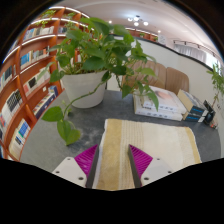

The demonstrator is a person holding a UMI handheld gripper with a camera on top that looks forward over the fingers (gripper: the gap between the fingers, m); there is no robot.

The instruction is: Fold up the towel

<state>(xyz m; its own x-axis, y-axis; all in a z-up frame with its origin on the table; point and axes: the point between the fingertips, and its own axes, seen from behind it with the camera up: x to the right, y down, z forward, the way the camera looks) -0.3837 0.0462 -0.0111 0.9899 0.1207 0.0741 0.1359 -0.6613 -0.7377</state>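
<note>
— What fills the left side of the frame?
— A tall bookshelf (28,70) with orange-red frames, its rows packed with books, curving from the upper left down to the lower left.
— And in the centre?
— A leafy green plant (100,50) in a white pot (84,90), standing on the grey table (60,140); its vines trail down toward the lower left.
— Anything to the right?
— A stack of books (165,104) lies on the table at centre right. Behind it stand cardboard boxes (165,77). Ceiling lights (135,19) show at the top.
</note>
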